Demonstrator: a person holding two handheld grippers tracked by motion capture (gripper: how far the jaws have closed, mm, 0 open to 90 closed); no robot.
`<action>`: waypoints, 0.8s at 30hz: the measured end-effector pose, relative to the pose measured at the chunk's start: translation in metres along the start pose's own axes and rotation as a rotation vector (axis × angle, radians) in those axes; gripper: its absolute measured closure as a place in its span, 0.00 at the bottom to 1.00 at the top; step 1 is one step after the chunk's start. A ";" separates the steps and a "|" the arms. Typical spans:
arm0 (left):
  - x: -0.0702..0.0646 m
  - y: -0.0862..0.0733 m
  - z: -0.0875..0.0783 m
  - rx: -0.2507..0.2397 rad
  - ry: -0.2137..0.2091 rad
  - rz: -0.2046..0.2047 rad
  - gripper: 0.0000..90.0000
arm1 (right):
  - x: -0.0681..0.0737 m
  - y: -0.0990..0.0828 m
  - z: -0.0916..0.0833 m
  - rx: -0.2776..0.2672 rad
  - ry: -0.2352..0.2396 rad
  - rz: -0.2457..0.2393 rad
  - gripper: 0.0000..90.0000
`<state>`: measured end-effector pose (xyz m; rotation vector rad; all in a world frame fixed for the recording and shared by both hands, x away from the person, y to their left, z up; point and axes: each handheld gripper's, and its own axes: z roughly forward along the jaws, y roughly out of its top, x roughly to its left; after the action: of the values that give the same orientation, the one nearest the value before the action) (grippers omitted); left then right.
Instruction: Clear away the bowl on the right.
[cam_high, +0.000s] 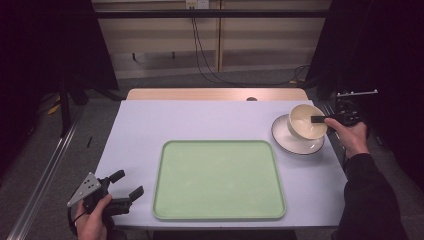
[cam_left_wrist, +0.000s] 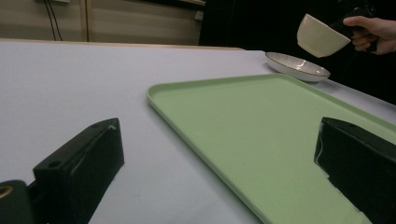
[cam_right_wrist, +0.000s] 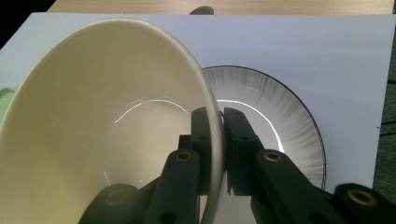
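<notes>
Bowl (cam_right_wrist: 107, 135), cream and glossy, hangs tilted just above the plate (cam_right_wrist: 285, 135), off the right side of the green tray (cam_high: 219, 180). The right gripper (cam_right_wrist: 215, 144) is clenched on its rim, 1 jaw inside, 1 outside. It looks stiff, slick and breakable, so a thin rim pinch could slip. The left gripper (cam_high: 122, 187) sits spread and empty by the tray's near left corner.

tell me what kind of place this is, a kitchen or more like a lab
More likely a lab or recording station than a kitchen. A plain table stands between black curtains, with cables running across a bare floor, and the green tray, cream bowl and plate look like staged props.
</notes>
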<state>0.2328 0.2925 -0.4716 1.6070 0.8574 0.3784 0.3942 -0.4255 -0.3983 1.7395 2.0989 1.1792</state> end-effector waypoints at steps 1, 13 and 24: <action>0.000 0.000 0.000 0.001 0.002 0.001 0.02 | 0.000 0.000 -0.001 -0.001 0.003 0.000 0.93; 0.001 0.000 -0.001 0.012 -0.001 0.013 0.02 | 0.012 0.008 -0.011 -0.038 0.039 -0.008 0.93; 0.001 0.000 -0.001 0.013 -0.001 0.015 0.02 | 0.027 0.015 -0.016 -0.052 0.078 -0.024 0.93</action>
<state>0.2330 0.2934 -0.4714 1.6264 0.8488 0.3829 0.3877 -0.4092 -0.3684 1.6678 2.1055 1.3029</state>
